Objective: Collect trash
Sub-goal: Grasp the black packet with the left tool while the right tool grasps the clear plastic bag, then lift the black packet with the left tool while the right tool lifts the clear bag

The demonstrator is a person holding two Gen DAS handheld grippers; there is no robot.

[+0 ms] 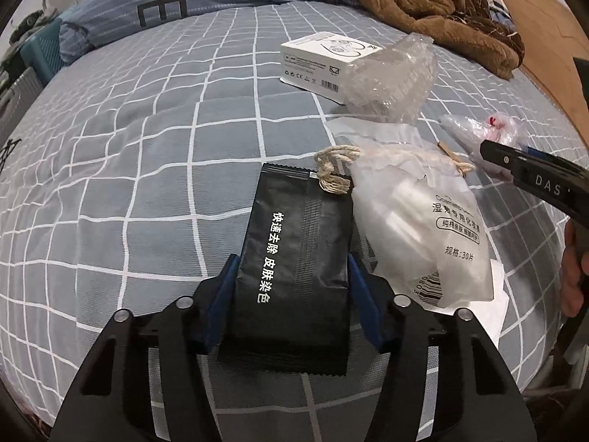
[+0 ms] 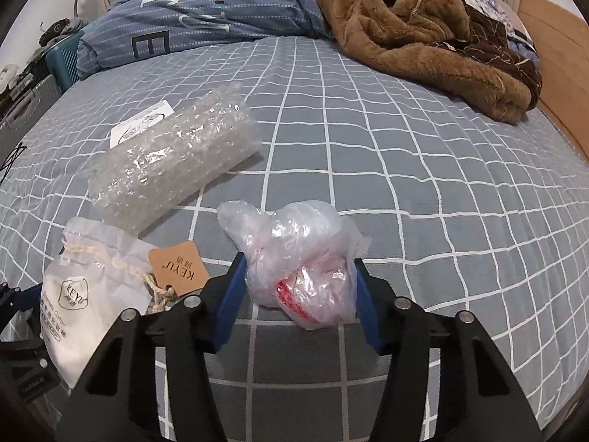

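The left gripper (image 1: 292,280) holds a black sachet (image 1: 294,250) with white lettering, one blue finger pressed against each long side. The sachet lies on the bed (image 1: 147,147), on its grey checked sheet.

Just beside the sachet lies a translucent drawstring pouch (image 1: 430,228); its string rests on the sachet's top corner. White contents show through the pouch wall but cannot be identified. A brown tag (image 2: 178,270) is tied to the string.

The right gripper (image 2: 300,287) holds a crumpled clear plastic bag (image 2: 302,258) between its fingers. A red-marked item sits inside the bag; its type cannot be determined.

Toward the middle of the bed, a bubble-wrap sleeve (image 2: 173,162) lies against a white box (image 1: 316,60). A brown blanket (image 2: 423,29) lies at the far edge.
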